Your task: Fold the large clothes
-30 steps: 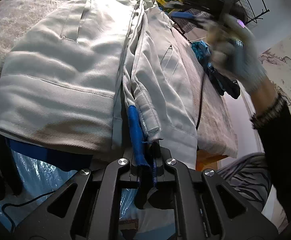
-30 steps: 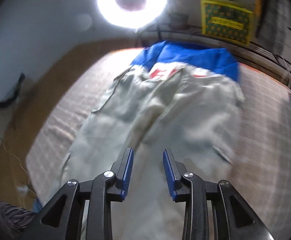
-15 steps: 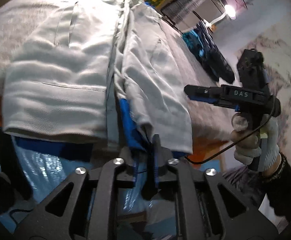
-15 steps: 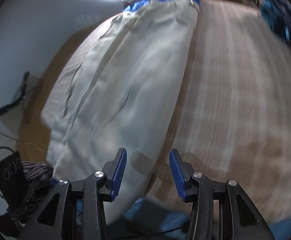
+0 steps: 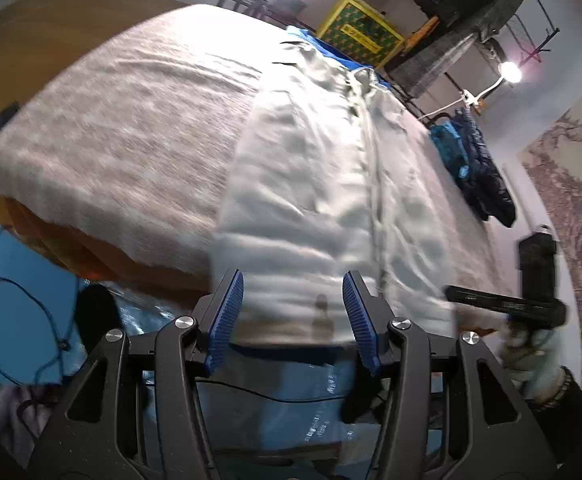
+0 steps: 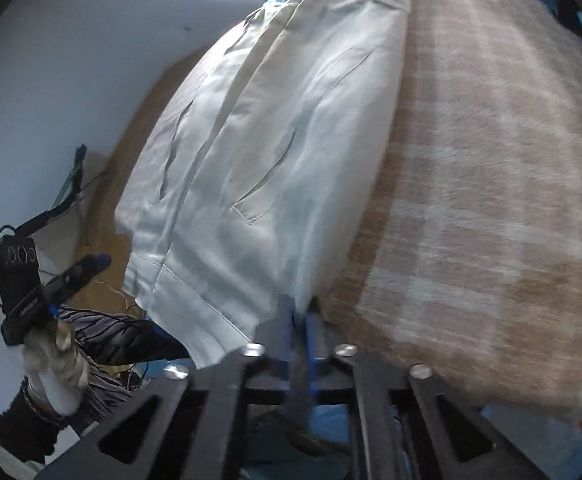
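Right gripper (image 6: 299,316): its jaws have just closed, pinching the near hem corner of the pale jacket (image 6: 275,128).
Left gripper (image 5: 293,316): its jaws have just opened; nothing is held.
Jacket: lies long on the blanket (image 6: 491,160).
Risk: the corner may slip out if pulled fast.
Count: two grippers, one jacket.

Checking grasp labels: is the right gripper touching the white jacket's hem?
Touching. The right wrist view shows the right gripper closed on the white jacket at its hem corner.
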Available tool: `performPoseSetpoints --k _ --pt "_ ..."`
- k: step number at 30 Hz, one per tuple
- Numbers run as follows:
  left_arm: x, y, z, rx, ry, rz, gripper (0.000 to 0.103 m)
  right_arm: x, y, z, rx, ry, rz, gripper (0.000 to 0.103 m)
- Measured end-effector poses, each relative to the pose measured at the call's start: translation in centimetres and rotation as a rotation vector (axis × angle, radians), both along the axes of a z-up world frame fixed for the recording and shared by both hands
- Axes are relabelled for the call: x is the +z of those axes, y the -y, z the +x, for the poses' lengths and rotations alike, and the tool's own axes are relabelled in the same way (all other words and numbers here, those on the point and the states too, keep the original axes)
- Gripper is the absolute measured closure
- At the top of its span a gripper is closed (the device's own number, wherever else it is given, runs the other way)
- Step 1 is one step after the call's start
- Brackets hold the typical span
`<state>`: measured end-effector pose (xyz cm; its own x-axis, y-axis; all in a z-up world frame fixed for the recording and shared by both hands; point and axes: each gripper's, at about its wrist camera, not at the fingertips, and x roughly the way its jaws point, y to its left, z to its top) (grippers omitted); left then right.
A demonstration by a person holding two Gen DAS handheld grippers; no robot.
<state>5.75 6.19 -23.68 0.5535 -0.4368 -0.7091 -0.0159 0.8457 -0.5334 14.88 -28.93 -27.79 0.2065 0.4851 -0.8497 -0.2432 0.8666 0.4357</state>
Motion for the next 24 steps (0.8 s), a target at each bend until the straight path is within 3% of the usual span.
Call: performPoseSetpoints --k 4,6,8,10,12,19,24 --pt "-1.0 -0.3 1.6 -0.031 -0.036 0.024 0.049 -0.2 1.4 -1.0 -0.019 0.003 -0.063 0.103" --pt "-1.9 -0.4 3.0 -0.042 -0.083 0.012 0.049 -0.9 1.3 -1.0 -0.022 -0.017 -0.019 0.102" --pt "-2.5 -0.8 3.6 -0.054 -0.113 0.002 0.049 -0.6 1.2 -1.0 -0.019 -0.022 0.053 0.093" --pt "-3.2 -1.0 4.3 -0.062 -0.148 0.002 0.048 -0.1 1.4 -1.3 -0.013 -0.018 0.099 0.062" --pt "-4.3 -1.4 4.7 -0.073 -0.193 -0.012 0.047 0.2 1.7 -1.8 -0.007 -0.015 0.146 0.059" --pt "-8.7 -3.3 4.8 -0.050 -0.300 -0.274 0.040 -2.0 0.1 -3.0 0.064 -0.115 0.192 0.052" --pt "-10.3 -3.5 4.7 -0.027 -0.303 -0.426 0.043 -4.1 0.2 -1.9 0.026 -0.183 0.269 0.051"
